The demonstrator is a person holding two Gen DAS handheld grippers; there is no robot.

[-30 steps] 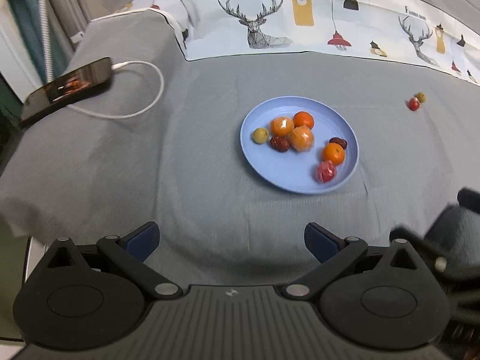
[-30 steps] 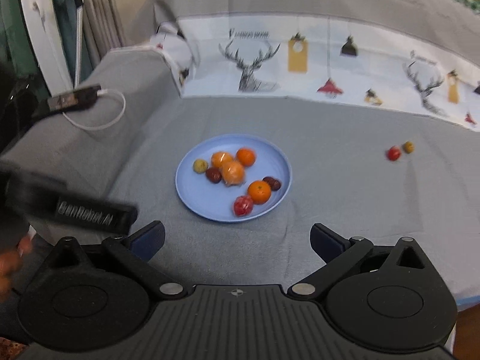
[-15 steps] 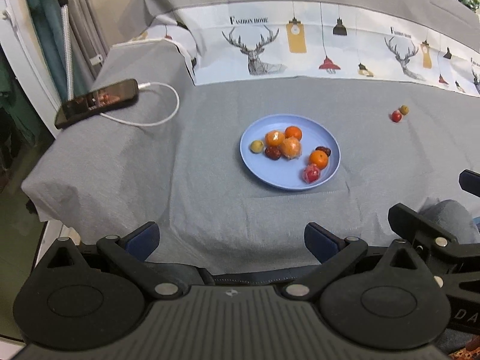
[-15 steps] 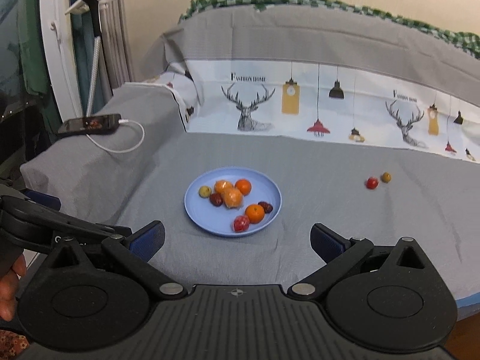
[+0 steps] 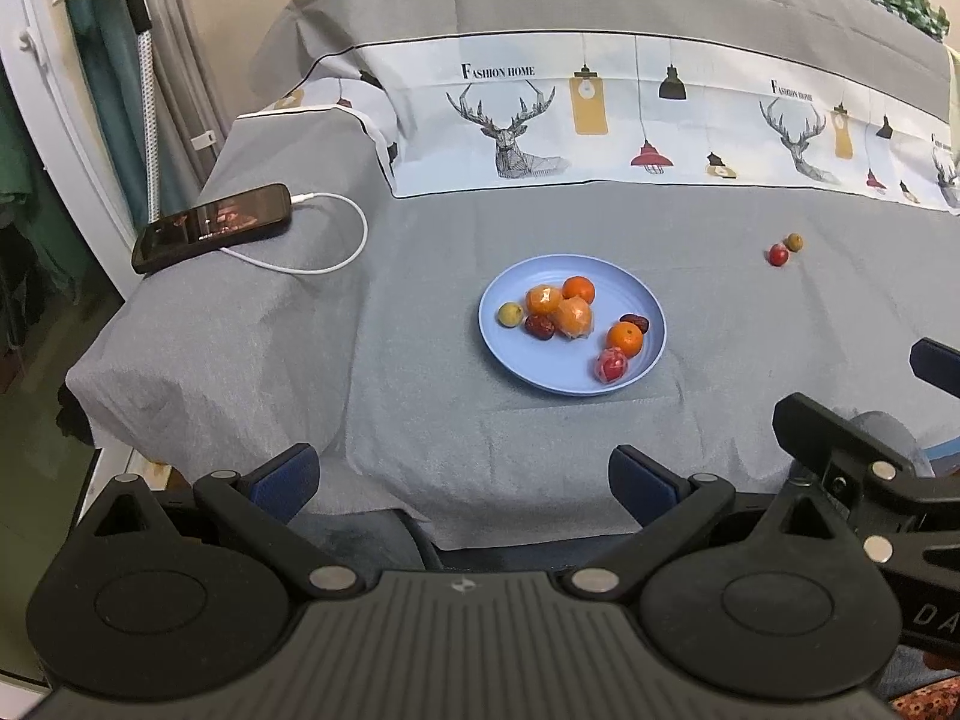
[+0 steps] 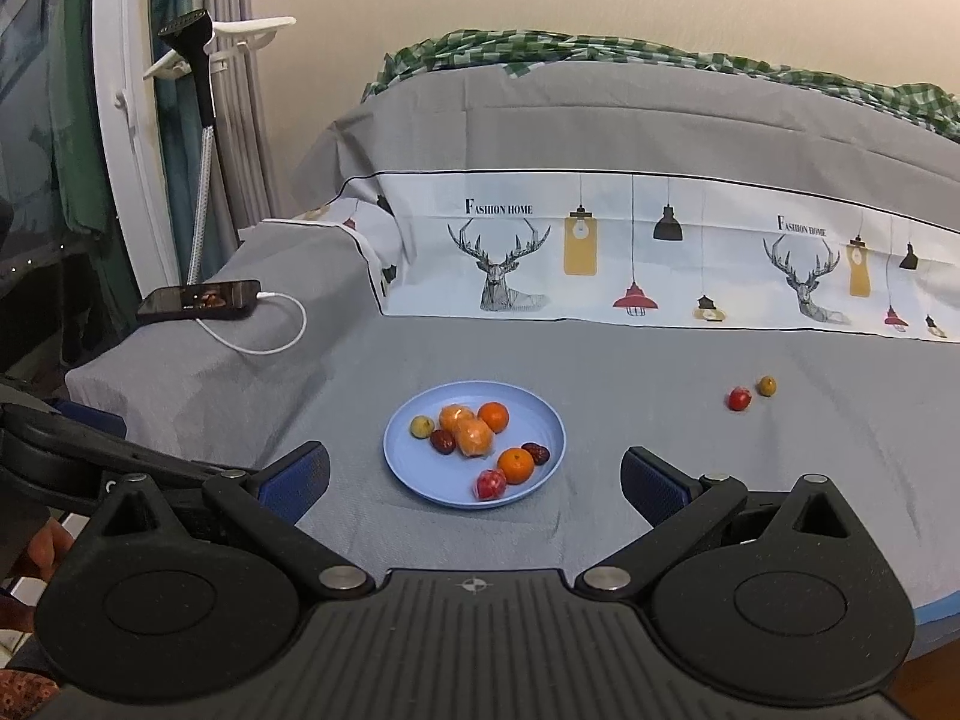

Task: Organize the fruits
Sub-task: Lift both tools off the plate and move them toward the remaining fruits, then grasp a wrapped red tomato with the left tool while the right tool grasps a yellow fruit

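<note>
A blue plate (image 5: pixel 528 372) (image 6: pixel 414 468) lies mid-table on the grey cloth, holding several fruits: oranges, wrapped orange fruits, dark red dates, a yellow-green fruit and a wrapped red fruit. A red fruit (image 5: pixel 778 254) (image 6: pixel 739 399) and a yellow-brown fruit (image 5: pixel 794 241) (image 6: pixel 766 386) lie loose on the cloth to the plate's right. My left gripper (image 5: pixel 462 474) is open and empty, held back at the table's near edge. My right gripper (image 6: pixel 474 474) is open and empty, also near the front edge, just short of the plate.
A black phone (image 5: pixel 213 225) (image 6: pixel 201 299) with a white cable (image 5: pixel 336 252) lies on a raised, cloth-covered block at the left. A printed cloth-covered backrest (image 5: pixel 600 120) rises behind. A garment steamer pole (image 6: pixel 204 138) stands far left. The cloth's front edge drops off.
Both grippers have pulled back and risen, so the plate and fruits look smaller and farther away. Both stay open. The fruits have not moved.
</note>
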